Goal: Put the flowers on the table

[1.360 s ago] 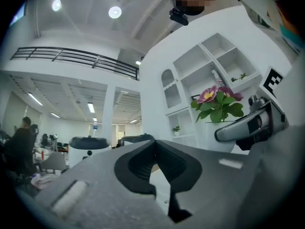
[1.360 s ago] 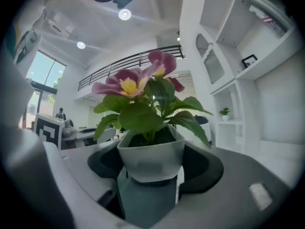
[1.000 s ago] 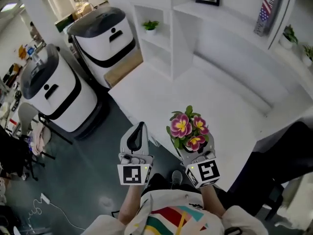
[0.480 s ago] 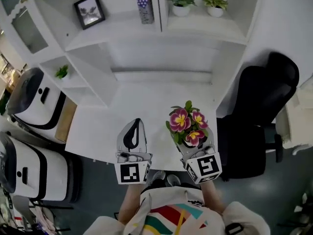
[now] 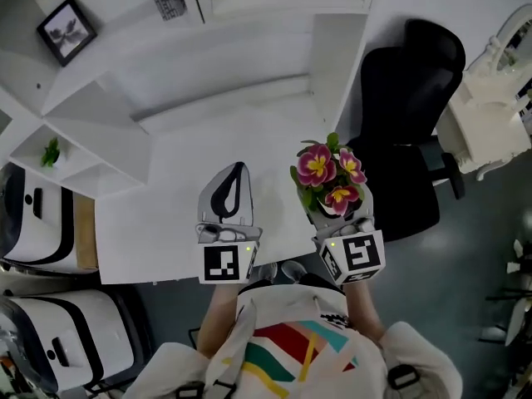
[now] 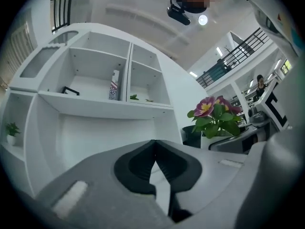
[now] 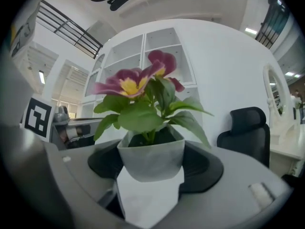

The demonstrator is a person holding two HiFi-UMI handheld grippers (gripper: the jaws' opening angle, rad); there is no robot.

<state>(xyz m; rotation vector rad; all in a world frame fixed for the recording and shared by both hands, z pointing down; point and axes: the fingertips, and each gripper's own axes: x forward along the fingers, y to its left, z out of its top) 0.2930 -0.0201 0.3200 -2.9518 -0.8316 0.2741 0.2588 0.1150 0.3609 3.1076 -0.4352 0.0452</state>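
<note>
The right gripper (image 5: 337,216) has its fingers (image 7: 202,165) clamped on a small white pot (image 7: 151,160) of pink-and-yellow flowers (image 5: 327,171). It is at the near right corner of the white counter (image 5: 158,198), beside a black office chair (image 5: 407,90). In the head view, green leaves (image 5: 309,196) hide most of the pot, and contact with the counter is unclear. The left gripper (image 5: 233,177) is empty, its fingers (image 6: 136,163) pressed together.
</note>
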